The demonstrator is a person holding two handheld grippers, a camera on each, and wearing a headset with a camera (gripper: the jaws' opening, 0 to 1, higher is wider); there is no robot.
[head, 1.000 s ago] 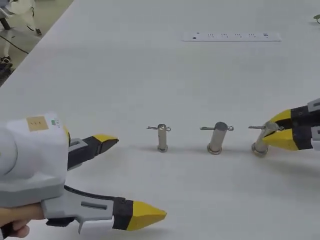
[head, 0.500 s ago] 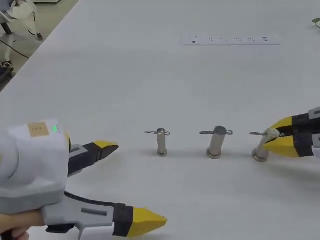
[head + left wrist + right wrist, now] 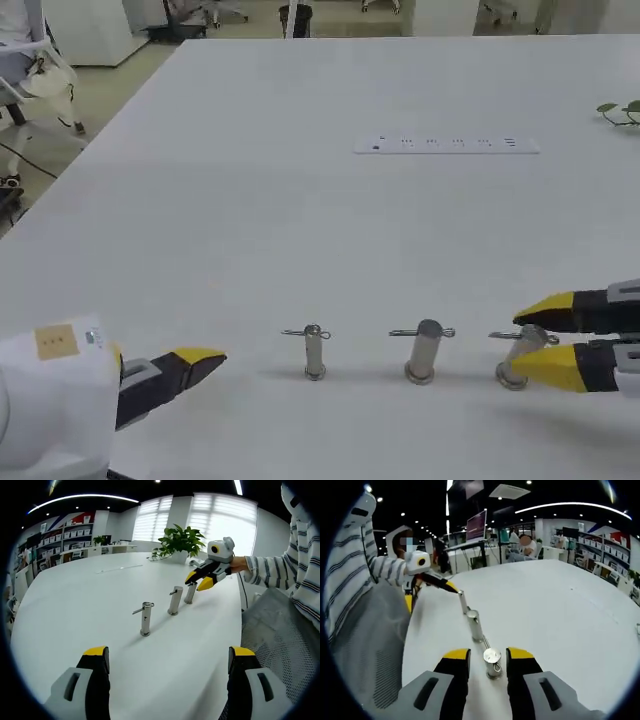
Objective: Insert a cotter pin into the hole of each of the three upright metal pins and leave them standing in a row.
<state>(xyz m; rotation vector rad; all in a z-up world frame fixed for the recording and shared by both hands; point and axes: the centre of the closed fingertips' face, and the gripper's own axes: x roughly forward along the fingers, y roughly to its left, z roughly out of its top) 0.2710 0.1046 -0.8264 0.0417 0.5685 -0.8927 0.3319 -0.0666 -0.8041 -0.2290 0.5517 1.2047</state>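
White workbench: left hand-held gripper gapes, right hand-held gripper straddles the end metal pin, jaws apart.

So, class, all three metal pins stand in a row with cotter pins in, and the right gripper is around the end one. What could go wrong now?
1. The right gripper has a jaw close on either side of the rightmost metal pin; pulling back crooked could tip it.
2. Its cotter pin sticks out sideways and might snag on a jaw.
3. The open left gripper sits near the leftmost metal pin; a stray sweep could topple it.
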